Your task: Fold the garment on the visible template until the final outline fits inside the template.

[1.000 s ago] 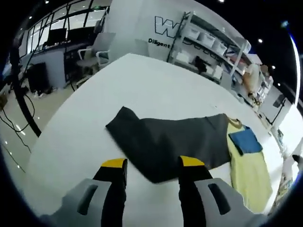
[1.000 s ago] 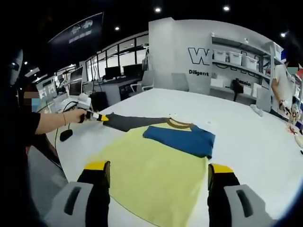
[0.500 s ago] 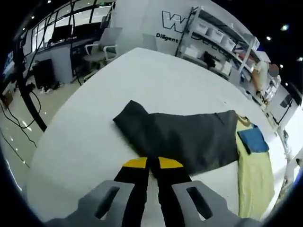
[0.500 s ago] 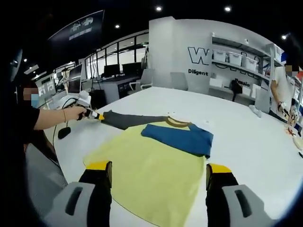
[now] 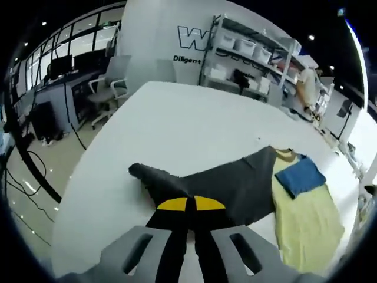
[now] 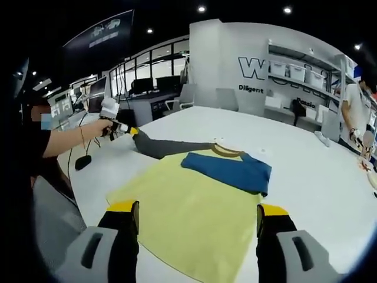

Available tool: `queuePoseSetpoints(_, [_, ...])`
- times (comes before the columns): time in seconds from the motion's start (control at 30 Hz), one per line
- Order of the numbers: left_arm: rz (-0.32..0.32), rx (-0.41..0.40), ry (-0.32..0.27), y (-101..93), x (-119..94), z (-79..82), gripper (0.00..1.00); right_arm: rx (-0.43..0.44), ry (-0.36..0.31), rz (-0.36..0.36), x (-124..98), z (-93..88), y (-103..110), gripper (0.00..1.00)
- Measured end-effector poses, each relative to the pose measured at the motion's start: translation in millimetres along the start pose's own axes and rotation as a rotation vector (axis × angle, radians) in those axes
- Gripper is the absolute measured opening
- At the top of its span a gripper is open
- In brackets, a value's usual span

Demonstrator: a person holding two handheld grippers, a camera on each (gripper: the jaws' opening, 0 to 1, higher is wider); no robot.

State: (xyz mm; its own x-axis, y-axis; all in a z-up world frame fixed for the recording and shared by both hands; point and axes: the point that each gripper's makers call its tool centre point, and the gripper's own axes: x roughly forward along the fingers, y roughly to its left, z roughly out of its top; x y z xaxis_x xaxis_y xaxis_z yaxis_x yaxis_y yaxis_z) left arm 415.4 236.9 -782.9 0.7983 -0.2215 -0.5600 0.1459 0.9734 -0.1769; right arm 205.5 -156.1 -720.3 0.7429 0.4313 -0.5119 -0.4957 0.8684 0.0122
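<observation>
Left tool (image 5: 189, 204) pinches the dark grey sleeve (image 5: 230, 183); sleeve runs toward 2 o'clock to the yellow shirt body (image 5: 303, 215). Right tool (image 6: 197, 213) spread, idle over the shirt's hem.

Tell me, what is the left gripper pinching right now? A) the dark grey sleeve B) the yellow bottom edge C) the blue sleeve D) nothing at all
A: in the left gripper view, the left gripper has its yellow-tipped jaws closed together on the dark grey sleeve, while the blue sleeve lies folded on the yellow shirt body.
</observation>
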Motion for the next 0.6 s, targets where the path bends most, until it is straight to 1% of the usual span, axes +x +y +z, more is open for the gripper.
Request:
queuePoseSetpoints(0.07, [-0.029, 0.024, -0.015, -15.5, 2, 11.7, 0.00, 0.000, 0.003, 0.004, 2, -0.7, 2, 0.80])
queuePoseSetpoints(0.1, [-0.049, 0.039, -0.028, -26.2, 4, 19.0, 0.00, -0.001, 0.006, 0.007, 2, -1.1, 2, 0.79])
queuePoseSetpoints(0.17, [-0.102, 0.058, -0.040, -47.1, 8, 28.5, 0.00, -0.006, 0.006, 0.011, 3, -1.1, 4, 0.80])
queuePoseSetpoints(0.2, [-0.138, 0.072, -0.050, -60.5, 10, 33.7, 0.00, -0.007, 0.007, 0.013, 4, -1.2, 5, 0.80])
queuePoseSetpoints(0.27, [-0.154, 0.099, -0.047, -71.2, 12, 36.8, 0.00, -0.007, 0.007, 0.014, 4, -1.1, 5, 0.80])
queuePoseSetpoints(0.3, [-0.158, 0.150, -0.049, -83.4, 15, 40.5, 0.00, -0.008, 0.008, 0.015, 4, -1.2, 5, 0.79])
queuePoseSetpoints(0.33, [-0.165, 0.169, -0.048, -89.9, 16, 41.7, 0.00, -0.009, 0.009, 0.015, 4, -1.5, 5, 0.79])
queuePoseSetpoints(0.4, [-0.184, 0.170, -0.054, -102.9, 19, 44.4, 0.00, -0.010, 0.012, 0.014, 4, -2.3, 5, 0.79])
queuePoseSetpoints(0.43, [-0.209, 0.175, -0.056, -113.6, 20, 45.9, 0.00, -0.010, 0.014, 0.013, 4, -2.9, 5, 0.79])
queuePoseSetpoints(0.47, [-0.220, 0.179, -0.062, -119.9, 21, 47.5, 0.00, -0.012, 0.016, 0.011, 4, -3.3, 5, 0.79])
queuePoseSetpoints(0.5, [-0.230, 0.195, -0.069, -126.4, 22, 49.0, 0.00, -0.015, 0.019, 0.010, 4, -4.2, 4, 0.79])
queuePoseSetpoints(0.6, [-0.266, 0.222, -0.068, -149.3, 26, 49.4, 0.00, -0.016, 0.024, 0.008, 3, -5.6, 4, 0.79])
